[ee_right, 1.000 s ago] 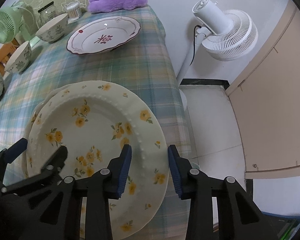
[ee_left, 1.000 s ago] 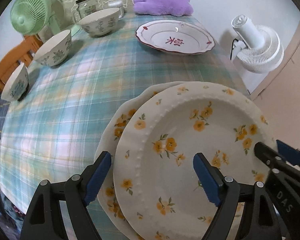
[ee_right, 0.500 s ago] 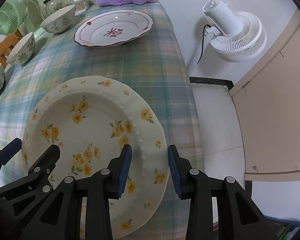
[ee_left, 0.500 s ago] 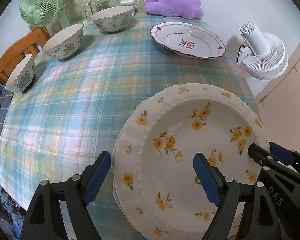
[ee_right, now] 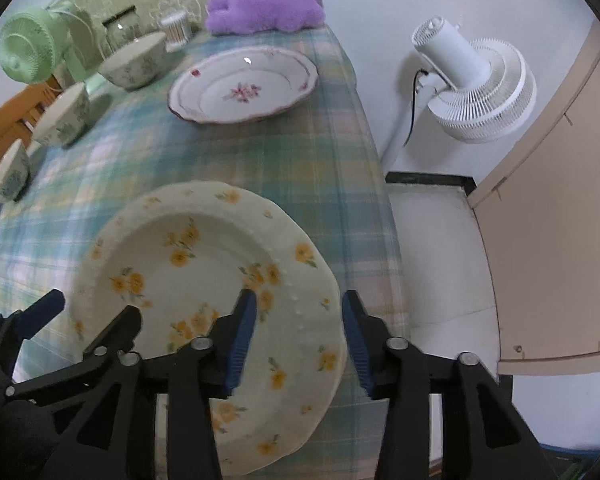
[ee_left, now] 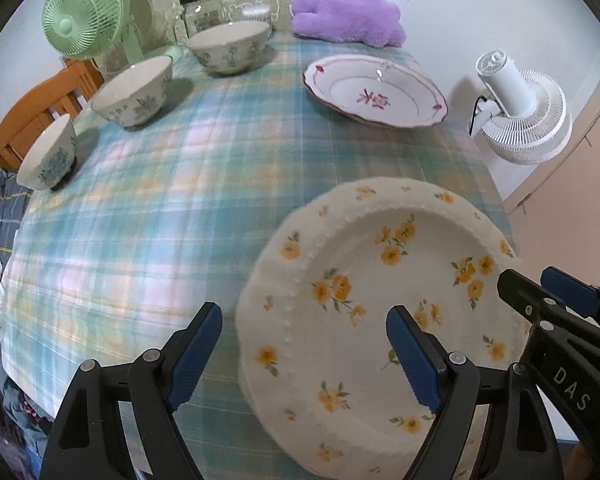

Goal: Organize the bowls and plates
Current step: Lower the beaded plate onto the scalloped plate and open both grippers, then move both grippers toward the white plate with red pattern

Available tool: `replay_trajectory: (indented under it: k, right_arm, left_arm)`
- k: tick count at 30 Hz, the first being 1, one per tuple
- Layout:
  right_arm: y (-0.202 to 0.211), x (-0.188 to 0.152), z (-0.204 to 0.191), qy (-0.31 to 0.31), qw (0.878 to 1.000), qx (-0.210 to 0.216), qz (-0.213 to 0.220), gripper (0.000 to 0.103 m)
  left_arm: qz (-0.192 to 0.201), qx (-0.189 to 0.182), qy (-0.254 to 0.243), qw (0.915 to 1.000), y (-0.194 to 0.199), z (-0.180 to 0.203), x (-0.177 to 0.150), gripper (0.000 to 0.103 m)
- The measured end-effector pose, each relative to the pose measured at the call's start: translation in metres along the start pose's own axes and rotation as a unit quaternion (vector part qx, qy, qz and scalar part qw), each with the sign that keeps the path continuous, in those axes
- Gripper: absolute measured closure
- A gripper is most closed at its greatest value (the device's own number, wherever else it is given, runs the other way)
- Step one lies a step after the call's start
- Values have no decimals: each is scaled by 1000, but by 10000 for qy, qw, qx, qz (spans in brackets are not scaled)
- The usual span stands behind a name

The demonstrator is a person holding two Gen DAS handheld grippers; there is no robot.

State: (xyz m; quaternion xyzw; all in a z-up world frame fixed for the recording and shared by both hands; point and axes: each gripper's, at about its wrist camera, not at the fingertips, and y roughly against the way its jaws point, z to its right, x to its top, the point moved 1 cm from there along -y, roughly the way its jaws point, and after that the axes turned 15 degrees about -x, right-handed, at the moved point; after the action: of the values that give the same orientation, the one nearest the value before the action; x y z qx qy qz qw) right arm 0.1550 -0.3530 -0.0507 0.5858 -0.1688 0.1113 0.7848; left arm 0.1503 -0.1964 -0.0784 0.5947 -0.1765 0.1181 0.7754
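Cream plates with yellow flowers (ee_left: 364,304) lie stacked at the table's near right corner, also in the right wrist view (ee_right: 204,280). My left gripper (ee_left: 304,356) is open, its jaws straddling the stack's left rim. My right gripper (ee_right: 298,340) is open, its jaws on either side of the right rim; it also shows in the left wrist view (ee_left: 552,296). A white plate with a red flower (ee_left: 374,92) lies at the far right. Three floral bowls (ee_left: 134,92) stand along the left edge.
The table has a green plaid cloth (ee_left: 160,208). A green fan (ee_left: 84,20), a glass jar (ee_left: 202,10) and a purple plush (ee_left: 348,20) stand at the back. A white floor fan (ee_right: 472,88) stands right of the table. An orange chair (ee_left: 32,112) is at the left.
The top flowered plate slid onto the lower one until they lined up. My right gripper opened wider around the rim. Both cameras pulled back and up.
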Motion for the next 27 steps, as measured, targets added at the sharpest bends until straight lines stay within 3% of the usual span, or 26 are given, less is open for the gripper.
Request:
replay_trajectory:
  k: [16, 27]
  right_arm:
    - [60, 11, -47, -529, 9975, -89, 452, 39]
    - [74, 23, -78, -714, 9956, -188, 573, 35]
  left_arm:
    - [466, -172, -300, 9983, 59, -63, 24, 10]
    - [654, -252, -348, 9969, 73, -95, 40, 7]
